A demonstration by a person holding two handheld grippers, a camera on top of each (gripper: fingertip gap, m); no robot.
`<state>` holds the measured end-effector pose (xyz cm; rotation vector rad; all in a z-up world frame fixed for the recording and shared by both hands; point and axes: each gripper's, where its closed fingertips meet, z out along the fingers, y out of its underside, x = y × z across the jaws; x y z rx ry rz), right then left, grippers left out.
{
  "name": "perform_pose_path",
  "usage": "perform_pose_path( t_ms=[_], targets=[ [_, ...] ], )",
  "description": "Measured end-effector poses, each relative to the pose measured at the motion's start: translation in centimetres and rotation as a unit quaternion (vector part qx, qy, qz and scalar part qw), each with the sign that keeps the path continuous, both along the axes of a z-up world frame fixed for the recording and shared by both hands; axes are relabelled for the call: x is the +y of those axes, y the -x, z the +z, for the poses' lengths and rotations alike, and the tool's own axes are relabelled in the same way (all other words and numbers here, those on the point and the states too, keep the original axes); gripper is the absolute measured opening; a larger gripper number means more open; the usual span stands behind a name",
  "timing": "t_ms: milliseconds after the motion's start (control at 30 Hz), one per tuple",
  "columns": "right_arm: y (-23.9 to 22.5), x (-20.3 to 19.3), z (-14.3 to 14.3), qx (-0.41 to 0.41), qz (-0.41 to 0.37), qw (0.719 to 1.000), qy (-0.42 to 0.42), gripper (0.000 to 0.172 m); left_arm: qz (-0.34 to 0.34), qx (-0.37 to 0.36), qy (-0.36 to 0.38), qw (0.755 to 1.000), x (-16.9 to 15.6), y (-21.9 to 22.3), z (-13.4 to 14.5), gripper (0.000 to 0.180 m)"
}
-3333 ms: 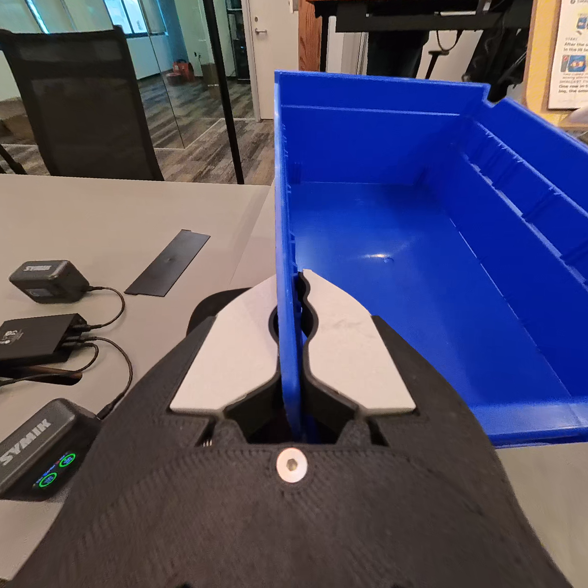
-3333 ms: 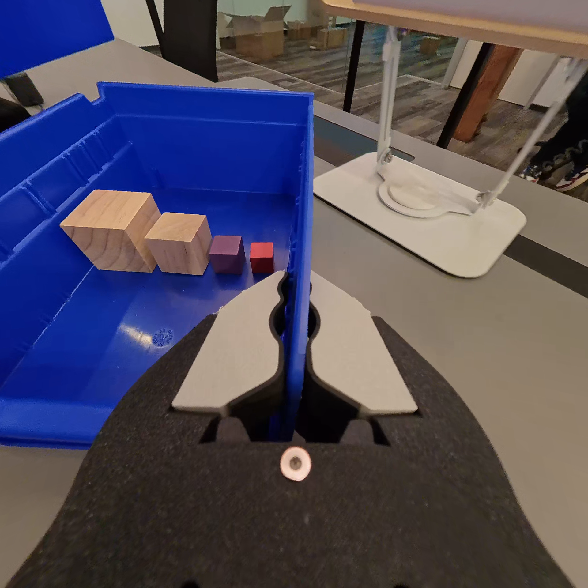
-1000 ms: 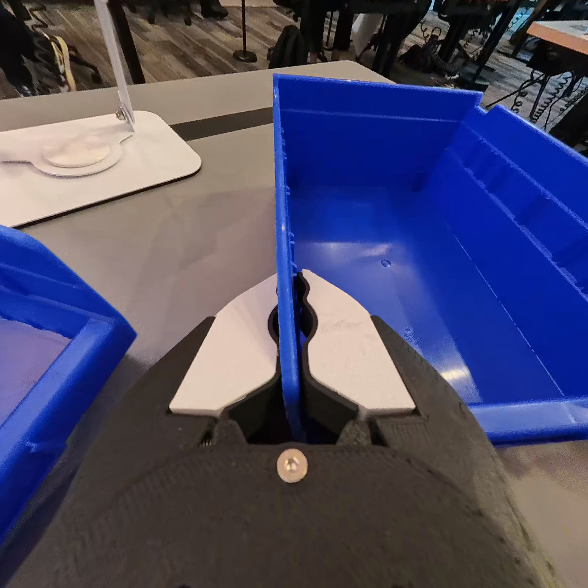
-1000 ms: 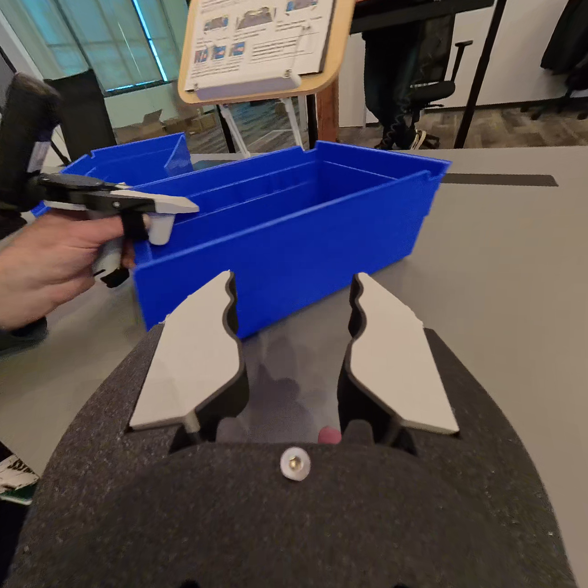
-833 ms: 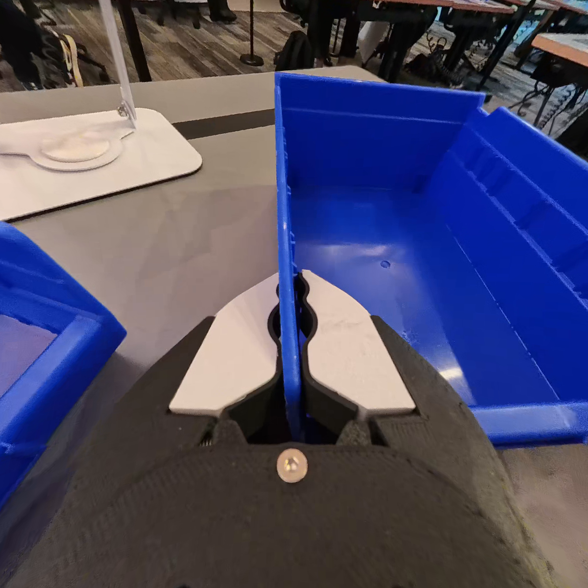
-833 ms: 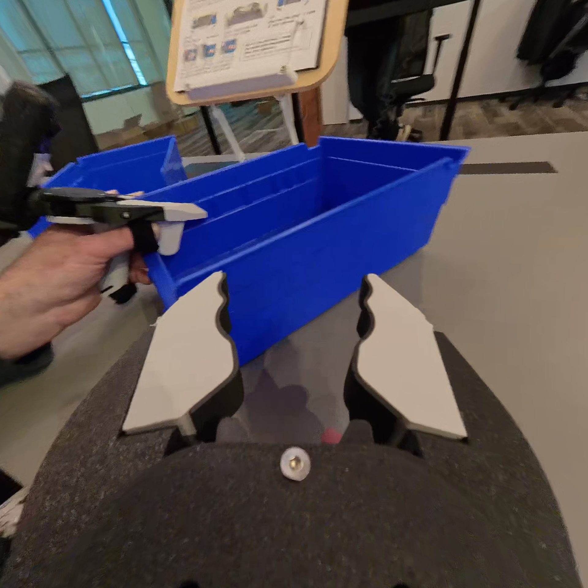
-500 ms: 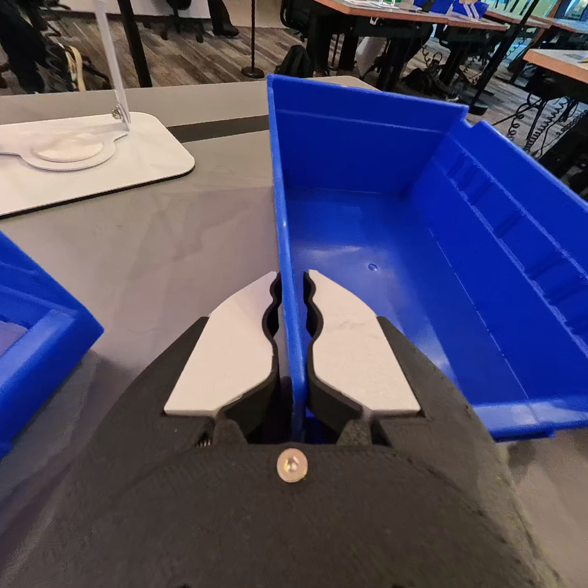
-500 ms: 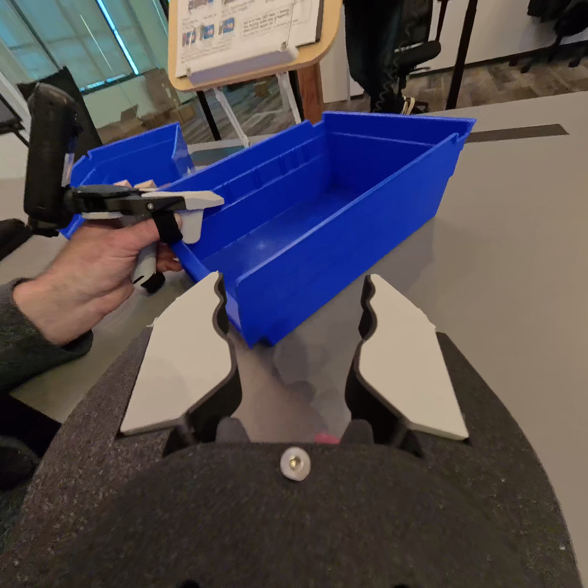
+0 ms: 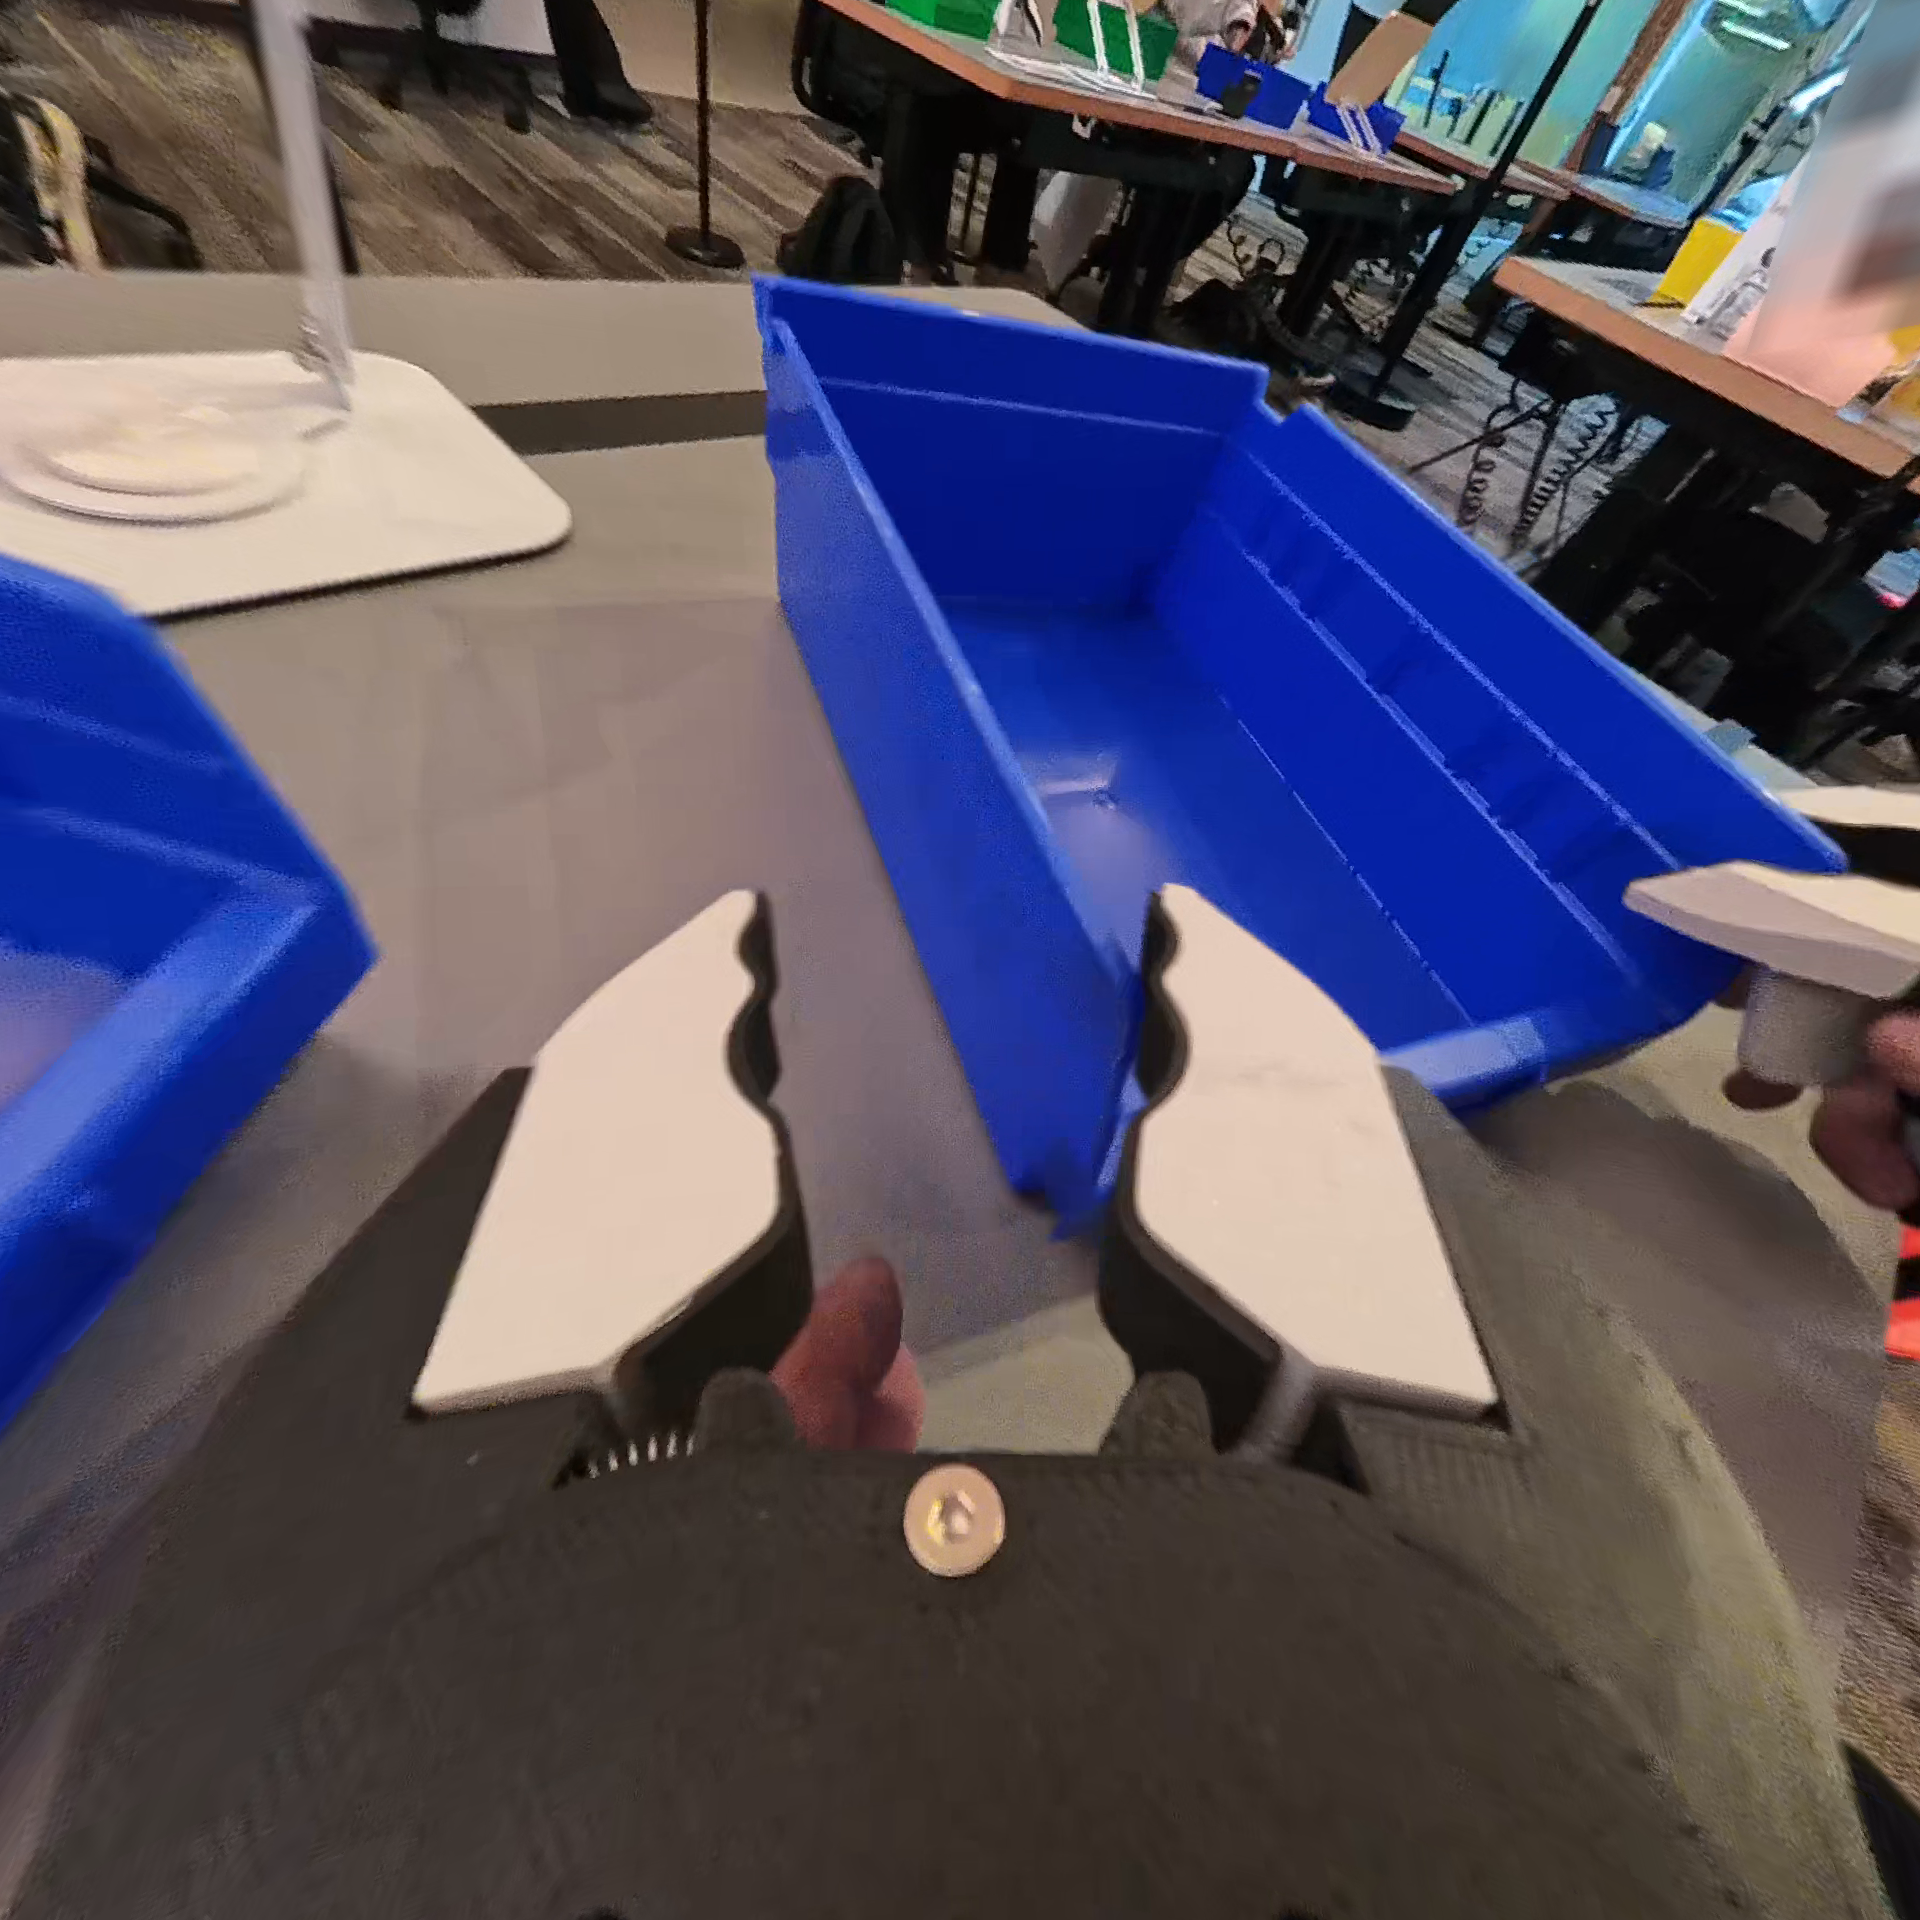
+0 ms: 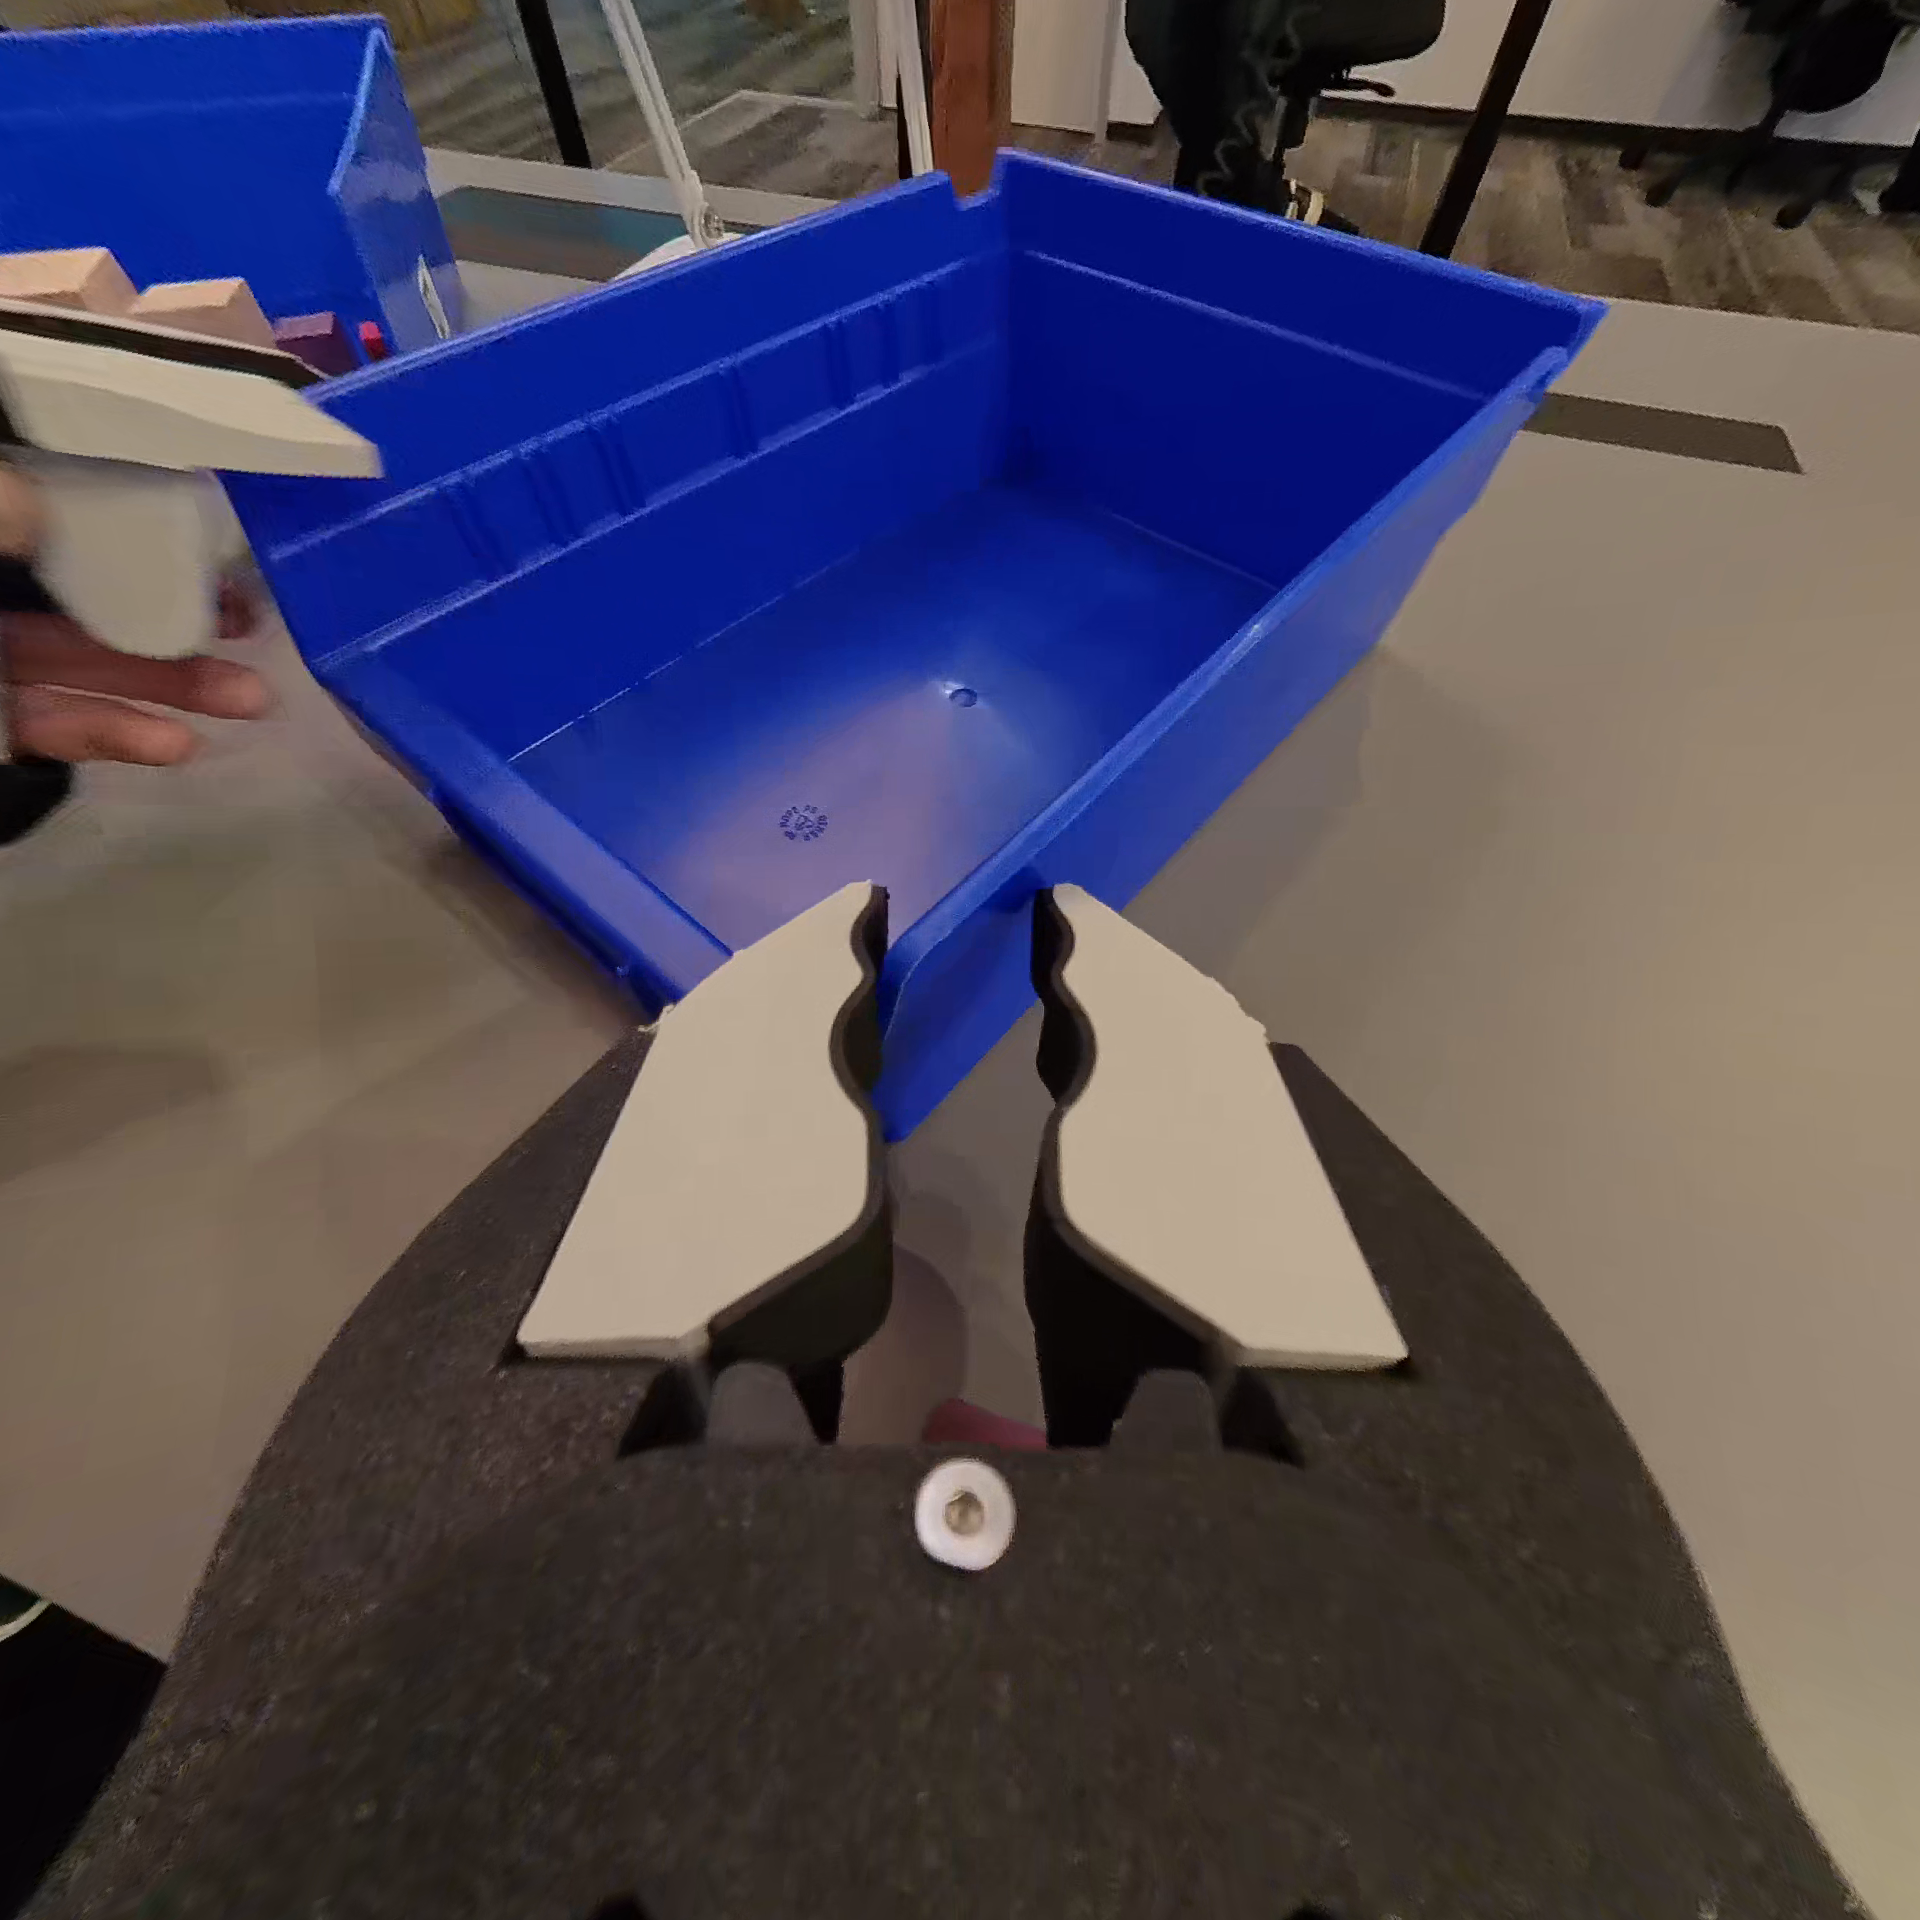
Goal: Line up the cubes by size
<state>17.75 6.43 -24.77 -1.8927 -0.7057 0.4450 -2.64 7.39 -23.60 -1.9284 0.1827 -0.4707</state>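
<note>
Left wrist view, fingers: the left gripper [image 9: 956, 914] stands wide open and holds nothing.
Left wrist view, bin: the empty blue bin [image 9: 966, 831] runs lengthwise away from the camera; its near corner sits between the fingers, close against the right-hand one, and the left-hand pad is well clear of it.
Left wrist view, other items: a second blue bin [image 9: 156, 935] lies at the left edge, and the right gripper [image 9: 1766, 925] shows at the empty bin's far right corner.
Right wrist view, fingers: partly open, straddling the empty bin's near corner wall [image 10: 945, 987]; a gap shows on the right-hand side, so no grip yet.
Right wrist view, cubes: the cubes [image 10: 197, 307] sit in a row in the second bin, far left, behind the left gripper.
Key relation: the cubes lie nearer the left hand; the right gripper is the one placed to take the empty bin.
</note>
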Motion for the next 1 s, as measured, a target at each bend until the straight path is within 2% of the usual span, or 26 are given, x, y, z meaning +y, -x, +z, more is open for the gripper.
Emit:
perform_pose_path(
  t_ms=[33, 133, 300, 367, 433, 500, 600, 667, 867, 1000],
  targets=[
    [-0.1, 0.3, 0.0, -0.003, 0.001, 1.000, 0.000, 0.024, 0.011, 0.012, 0.001, 1.000, -0.7, 1.0, 0.3, 0.081],
    [-0.7, 1.5, 0.0, -0.028, -0.011, 0.999, -0.013, 0.014, 0.066, 0.046, -0.037, 0.996, -3.4, 5.3, 2.4, 0.062],
    [-3.1, 4.0, 0.0, -0.050, -0.040, 0.998, -0.024, 0.004, 0.192, 0.111, -0.035, 0.974, -7.5, 15.1, 3.4, 0.066],
    [-3.4, 4.5, -0.1, -0.031, -0.036, 0.999, -0.008, 0.003, 0.246, 0.140, -0.019, 0.959, -8.9, 19.2, 2.4, 0.075],
    [-3.5, 4.9, -0.1, -0.044, -0.031, 0.998, -0.013, 0.004, 0.295, 0.142, -0.002, 0.945, -9.7, 22.6, 1.4, 0.092],
    [-3.6, 5.2, -0.1, -0.040, -0.026, 0.999, -0.010, 0.003, 0.319, 0.145, 0.020, 0.936, -9.8, 24.8, -0.1, 0.095],
    [-3.9, 5.7, -0.1, -0.043, -0.020, 0.999, -0.010, 0.004, 0.333, 0.099, 0.056, 0.936, -9.2, 26.6, -2.3, 0.103],
    [-4.0, 5.9, -0.1, -0.045, -0.014, 0.999, -0.009, 0.004, 0.328, 0.069, 0.061, 0.940, -8.6, 26.8, -3.1, 0.088],
    [-4.5, 6.8, -0.1, -0.042, -0.016, 0.999, -0.005, 0.004, 0.304, 0.062, 0.070, 0.948, -7.1, 27.1, -3.7, 0.047],
    [-4.9, 7.5, -0.1, -0.040, -0.021, 0.999, -0.006, 0.004, 0.316, 0.087, 0.069, 0.942, -7.1, 29.2, -3.3, 0.026]
  ],
)
